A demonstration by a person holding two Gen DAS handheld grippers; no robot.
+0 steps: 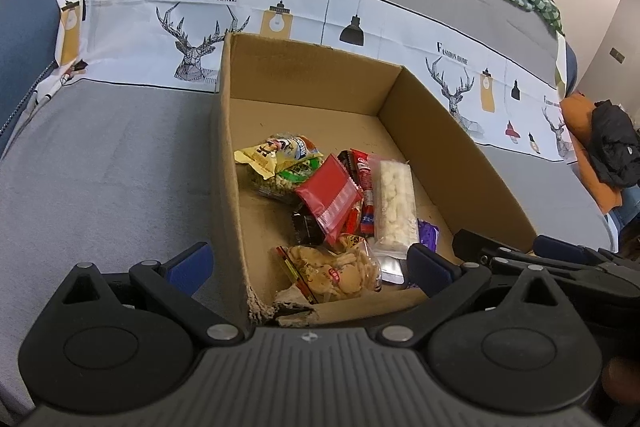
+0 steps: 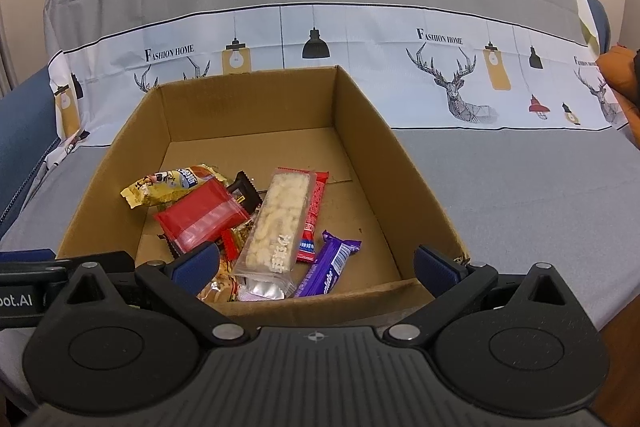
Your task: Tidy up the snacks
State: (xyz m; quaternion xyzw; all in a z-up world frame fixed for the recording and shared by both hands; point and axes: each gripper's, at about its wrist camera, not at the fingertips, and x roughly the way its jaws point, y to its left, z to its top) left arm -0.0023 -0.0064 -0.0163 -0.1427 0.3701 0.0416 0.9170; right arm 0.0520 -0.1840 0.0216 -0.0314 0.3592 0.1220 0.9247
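Above the near edge of a cardboard box (image 2: 360,119), the right gripper (image 2: 316,263) and left gripper (image 1: 310,263) both hover wide open, holding nothing. Inside lie snacks: a clear rice-puff bar (image 2: 276,223), red packet (image 2: 200,215), purple bar (image 2: 330,267) and yellow packet (image 2: 168,185). Underneath, a grey sofa cover (image 2: 520,179).

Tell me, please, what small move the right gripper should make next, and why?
Probably lower the right gripper, open and empty, onto the long clear packet of white puffed snack: it lies on top of the pile in the brown cardboard box, nearest between its fingers.
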